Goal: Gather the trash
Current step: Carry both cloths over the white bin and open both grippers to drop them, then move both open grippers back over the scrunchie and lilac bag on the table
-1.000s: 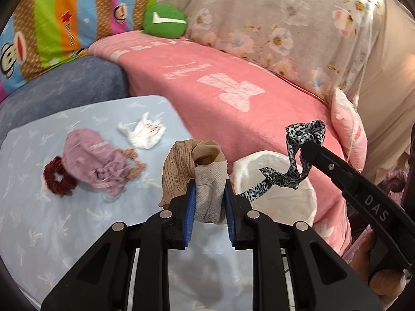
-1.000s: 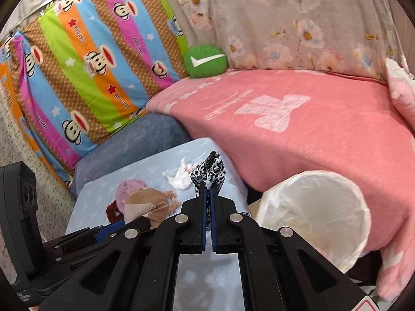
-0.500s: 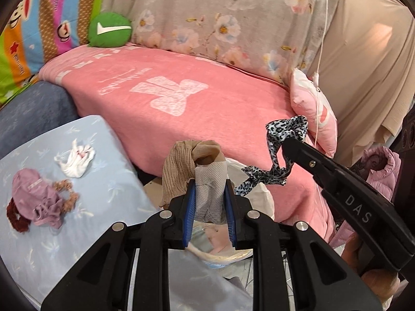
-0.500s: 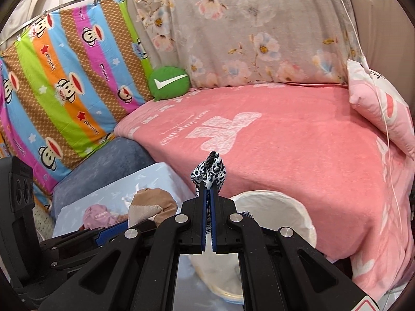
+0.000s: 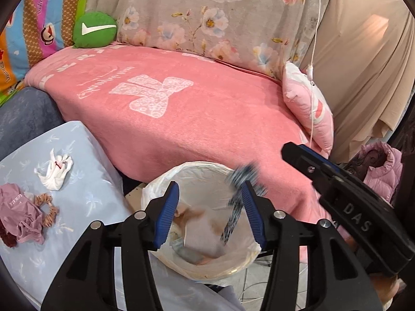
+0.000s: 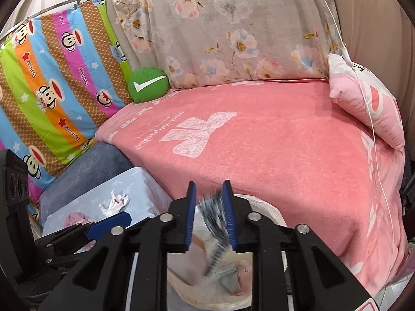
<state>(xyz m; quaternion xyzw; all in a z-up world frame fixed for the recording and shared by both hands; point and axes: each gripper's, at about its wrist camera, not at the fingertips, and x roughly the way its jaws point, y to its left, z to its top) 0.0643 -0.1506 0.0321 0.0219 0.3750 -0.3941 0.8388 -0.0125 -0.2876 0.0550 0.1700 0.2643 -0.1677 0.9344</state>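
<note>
While both of your grippers hang over the white-lined trash bin (image 5: 155,191), each set of jaws has just been opening. Your left gripper (image 5: 210,211) stands with its blue pads wide apart and nothing pressed between them; the beige-and-grey cloth bundle (image 5: 201,235) shows blurred below them, inside the bin, on top of other litter. Your right gripper (image 6: 209,216) has its jaws parted by a narrow gap. The leopard-print strip (image 6: 212,223) is motion-blurred between the pads and trails down toward the bin's mouth; I cannot tell whether a pad touches it, but it is not clamped. In the left wrist view the same strip shows as a blurred streak inside the bin's rim, just beside the left gripper's right pad.

The bin stands on the floor between the right edge of the table (image 5: 85,197) and the front edge of the sofa under its pink blanket (image 5: 207,119).

Items on the table's light blue cloth:
- a crumpled white tissue (image 5: 55,173) with a red mark, near the far right corner;
- a mauve fabric pouch (image 5: 20,217) at the left edge of the left wrist view;
- a tan scrunchie (image 5: 49,208) touching the pouch;
- a dark red scrunchie (image 5: 6,237), partly under it.
</note>
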